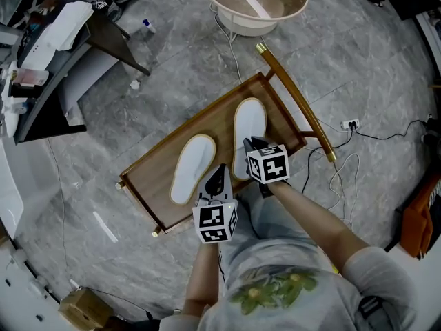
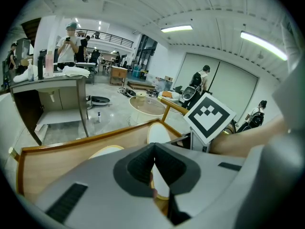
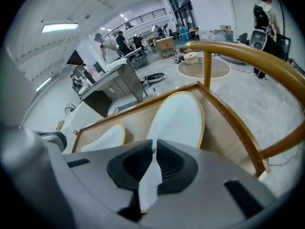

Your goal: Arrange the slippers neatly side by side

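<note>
Two white slippers with tan rims lie on a low wooden tray cart (image 1: 210,124). The left slipper (image 1: 193,167) (image 3: 106,138) is angled and sits nearer than the right slipper (image 1: 249,128) (image 3: 178,118). My right gripper (image 1: 252,145) (image 3: 153,149) is at the heel of the right slipper, shut on its white edge. Between the two heels, my left gripper (image 1: 220,171) (image 2: 153,150) has its jaws shut with nothing held. In the left gripper view the right slipper (image 2: 157,132) shows beyond the jaws.
The cart has a raised wooden rim and a curved brass-tipped handle rail (image 1: 296,98) (image 3: 248,56) on its right side. A round basin (image 1: 255,2) stands beyond it. A grey cabinet (image 1: 62,54) is at the left, cables and a power strip (image 1: 350,124) at the right. People stand far back.
</note>
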